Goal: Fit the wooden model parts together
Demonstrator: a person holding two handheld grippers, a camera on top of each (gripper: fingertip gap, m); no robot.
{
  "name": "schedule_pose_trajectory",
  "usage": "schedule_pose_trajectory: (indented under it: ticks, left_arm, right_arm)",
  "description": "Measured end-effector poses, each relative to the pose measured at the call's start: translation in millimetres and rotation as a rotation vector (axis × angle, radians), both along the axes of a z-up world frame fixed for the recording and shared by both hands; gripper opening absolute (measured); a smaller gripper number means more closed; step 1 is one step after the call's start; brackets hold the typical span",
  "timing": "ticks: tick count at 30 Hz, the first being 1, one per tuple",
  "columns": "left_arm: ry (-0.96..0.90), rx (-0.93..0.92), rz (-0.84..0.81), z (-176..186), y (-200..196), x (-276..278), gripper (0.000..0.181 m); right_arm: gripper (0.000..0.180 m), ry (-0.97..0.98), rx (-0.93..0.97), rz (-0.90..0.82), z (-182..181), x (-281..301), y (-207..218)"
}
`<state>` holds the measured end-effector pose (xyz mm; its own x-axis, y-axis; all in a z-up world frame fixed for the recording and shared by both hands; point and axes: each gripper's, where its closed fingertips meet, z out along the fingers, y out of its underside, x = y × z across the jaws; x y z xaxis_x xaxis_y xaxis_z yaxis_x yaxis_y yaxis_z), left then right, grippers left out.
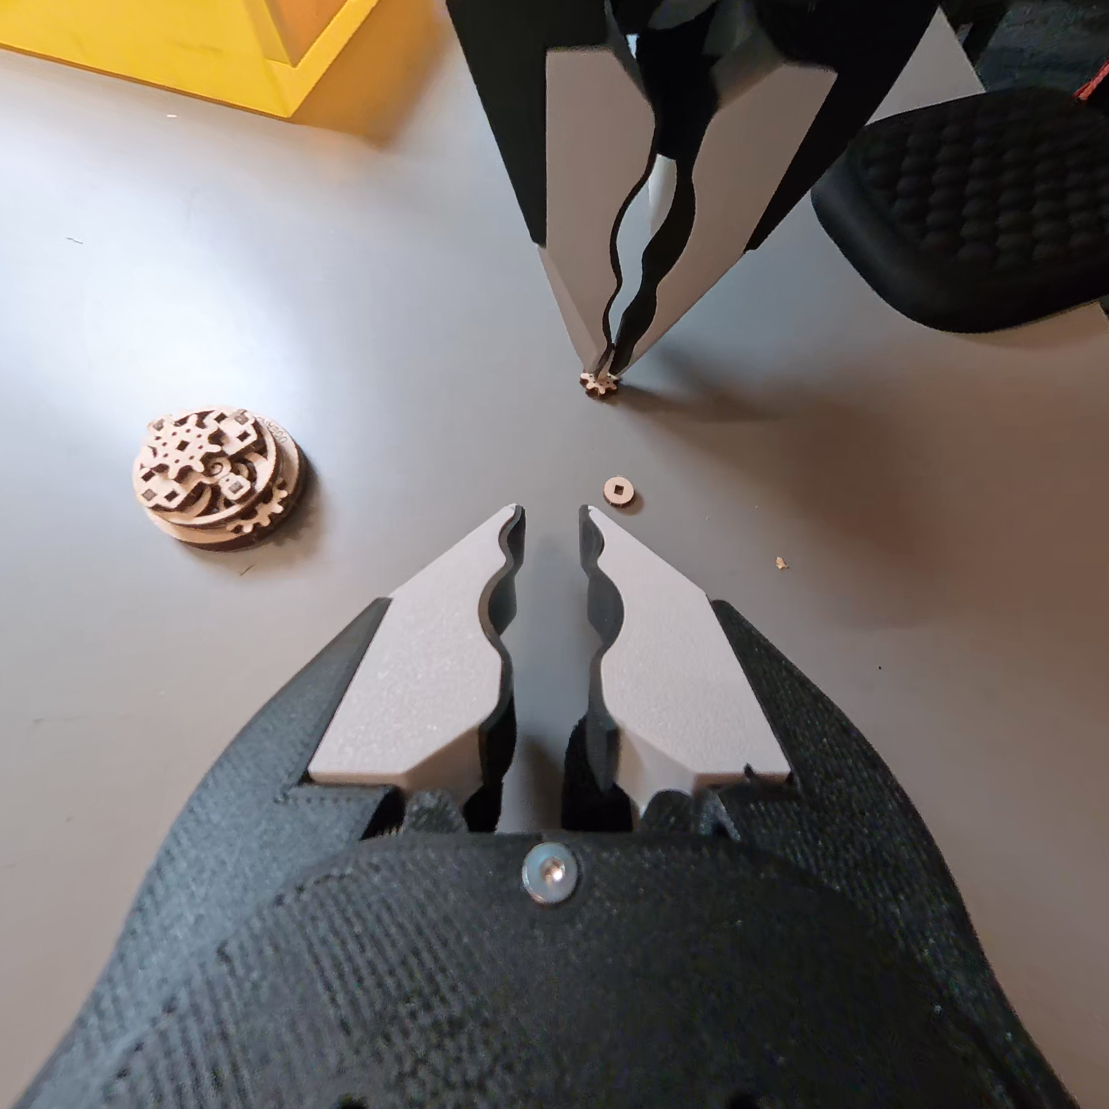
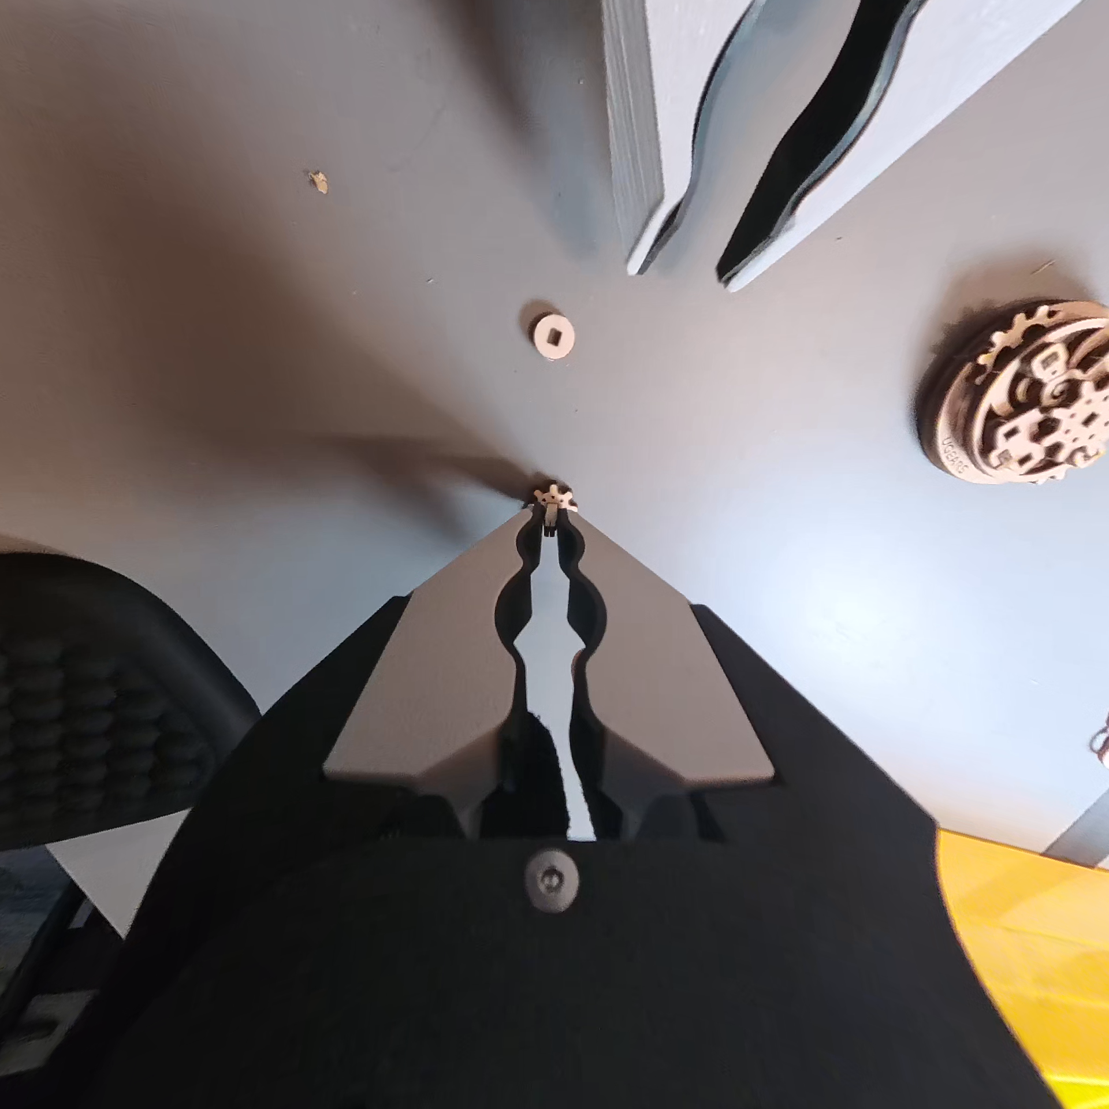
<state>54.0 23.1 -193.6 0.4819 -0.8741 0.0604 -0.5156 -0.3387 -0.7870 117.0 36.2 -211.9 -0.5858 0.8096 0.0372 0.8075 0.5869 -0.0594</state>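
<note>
A round wooden gear assembly [image 1: 217, 485] lies on the grey table at the left; it also shows in the right wrist view [image 2: 1020, 396]. A small wooden washer with a square hole [image 1: 619, 493] [image 2: 553, 337] lies just past my left gripper's right fingertip. My left gripper [image 1: 551, 515] is open and empty, low over the table. My right gripper [image 2: 549, 523] [image 1: 607, 359] is shut on the thin peg of a tiny wooden gear [image 2: 554, 498] [image 1: 599, 383], which rests on the table under its tips.
A yellow box [image 1: 180, 54] [image 2: 1032, 936] stands at the table's far left corner. A black mesh chair seat [image 1: 972, 216] [image 2: 90, 696] sits beyond the table edge. A small wood chip [image 1: 780, 563] lies to the right. Some 7 centimeters of space lies between my two pairs of fingers.
</note>
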Motion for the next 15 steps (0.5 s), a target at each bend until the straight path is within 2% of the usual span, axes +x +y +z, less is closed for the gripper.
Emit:
schedule_pose_trajectory:
  ticks: [8,12,15]
  left_arm:
    - [-0.015,-0.003,-0.031,-1,-9,16,0.021]
    - [-0.137,0.03,-0.059,23,-16,31,0.032]
    - [-0.227,0.075,-0.108,45,-24,40,0.032]
  right_arm:
    - [0.003,0.138,-0.015,-0.067,2,0,-2]
    - [0.002,0.358,-0.177,-0.161,24,-11,-19]
    - [0.002,0.57,-0.354,-0.257,47,-17,-29]
